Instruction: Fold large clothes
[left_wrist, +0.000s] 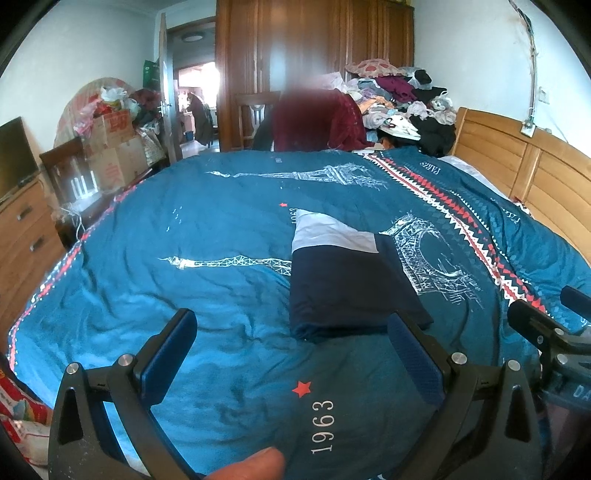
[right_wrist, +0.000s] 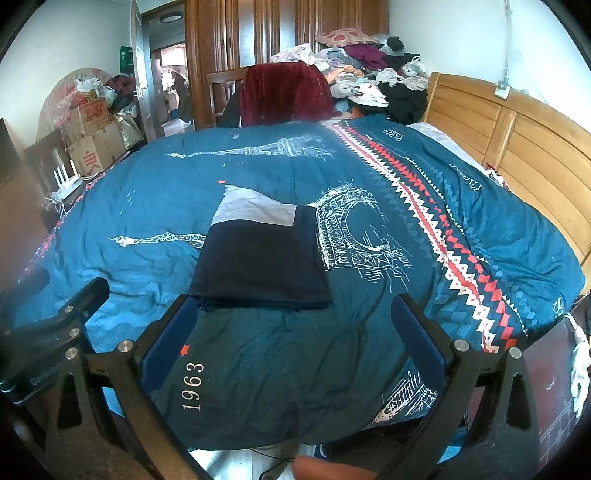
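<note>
I see the garment (right_wrist: 258, 258), navy with a pale band at its far end, lying folded on the bed (right_wrist: 369, 350), dead ahead of both grippers, its long axis running away from me. My right gripper (right_wrist: 299, 325) looks nearer, its left finger just beside the near hem. My left gripper (left_wrist: 291, 343) sits off to the garment's left. Both pairs of fingers are spread apart, holding nothing.

blurred patch (left_wrist: 306, 88) above the maroon throw on the chair, left view, unreadable. Right gripper (left_wrist: 546, 325) cut off by the right edge there; left gripper (right_wrist: 55, 314) cut off at the left edge of the right view. Figure in far doorway (left_wrist: 199, 118) too small to make out
</note>
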